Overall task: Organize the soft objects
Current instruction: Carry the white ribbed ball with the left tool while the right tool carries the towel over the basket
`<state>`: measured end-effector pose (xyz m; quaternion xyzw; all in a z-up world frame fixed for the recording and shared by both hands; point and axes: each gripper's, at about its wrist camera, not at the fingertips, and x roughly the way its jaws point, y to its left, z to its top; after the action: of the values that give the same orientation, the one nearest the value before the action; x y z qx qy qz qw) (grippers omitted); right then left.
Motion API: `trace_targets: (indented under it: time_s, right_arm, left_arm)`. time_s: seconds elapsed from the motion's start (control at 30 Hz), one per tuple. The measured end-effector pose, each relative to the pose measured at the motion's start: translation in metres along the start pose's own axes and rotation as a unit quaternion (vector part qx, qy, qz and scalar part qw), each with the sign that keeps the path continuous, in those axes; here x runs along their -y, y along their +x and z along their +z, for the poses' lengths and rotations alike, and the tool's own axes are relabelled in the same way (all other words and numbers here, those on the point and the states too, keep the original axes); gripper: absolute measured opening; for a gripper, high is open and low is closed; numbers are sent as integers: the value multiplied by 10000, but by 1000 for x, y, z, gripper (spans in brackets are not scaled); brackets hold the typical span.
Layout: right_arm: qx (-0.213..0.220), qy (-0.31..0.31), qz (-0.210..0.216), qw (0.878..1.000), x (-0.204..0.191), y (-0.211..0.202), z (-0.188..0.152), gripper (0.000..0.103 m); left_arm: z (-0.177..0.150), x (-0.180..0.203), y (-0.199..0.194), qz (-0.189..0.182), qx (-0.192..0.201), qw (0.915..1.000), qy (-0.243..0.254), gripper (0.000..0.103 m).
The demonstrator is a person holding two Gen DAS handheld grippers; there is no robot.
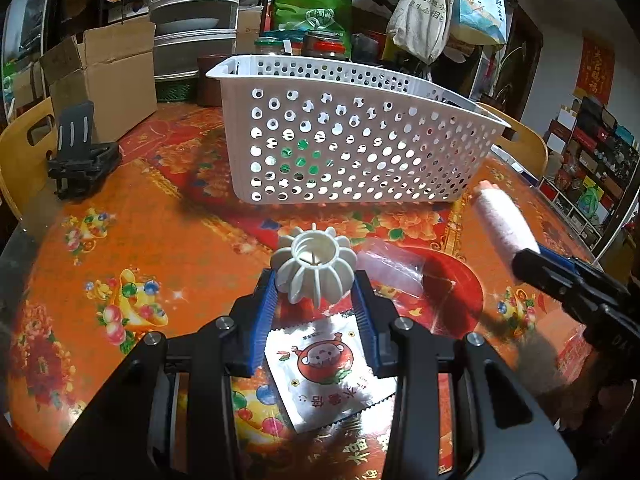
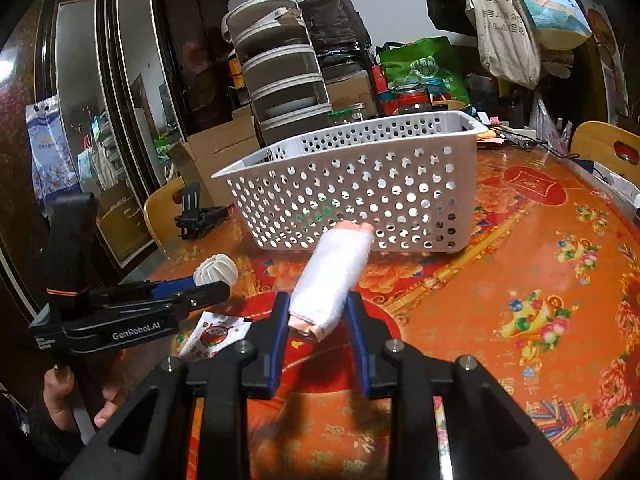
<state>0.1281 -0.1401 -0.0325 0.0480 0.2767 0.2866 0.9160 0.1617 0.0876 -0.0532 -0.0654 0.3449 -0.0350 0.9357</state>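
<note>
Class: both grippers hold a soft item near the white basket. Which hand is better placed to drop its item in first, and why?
Right, probably. The right gripper holds the white roll lifted, tip near the basket. The left gripper holds its ribbed ball low, farther back.

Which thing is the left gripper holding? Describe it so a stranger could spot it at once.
Start at the white perforated basket on the orange floral tablecloth. In front of it, the left gripper clamps a cream ribbed ball. Unlike the flat foil packet below, it is round, slotted and hollow.

You have a cardboard box at the table's far left; a black phone stand just before it; tote bags hang behind.
</note>
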Motion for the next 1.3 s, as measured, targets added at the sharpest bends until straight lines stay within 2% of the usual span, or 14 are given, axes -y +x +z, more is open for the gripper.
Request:
trace_targets:
  time_s: [0.1,0.33,0.6,0.8,1.0,1.3]
  right_arm:
    - [65,-19,-15,10000,1,-8,3,27]
    - [246,-90,-76,9996,5,-33,16,27]
    - [427,-243,-234,9985,5,-55,41,27]
    - [529,-530,-320,9967,1,-62,72,27]
    - [418,-638,-315,9966,6,-57,100,27]
    - [-27,-688,-231,9974,8,-26,143,27]
  left_arm:
    - [0,4,-2,130,48,9999,84,35]
    - [12,14,-15,-28,139,9998,139,35]
    - [45,28,-46,-92,426,9983,378,35]
    - [82,35,-64,-91,593,9970,489,35]
    - [117,36,-78,17,686,9966,457,35]
    - [178,47,-54,64,367,9980,518,35]
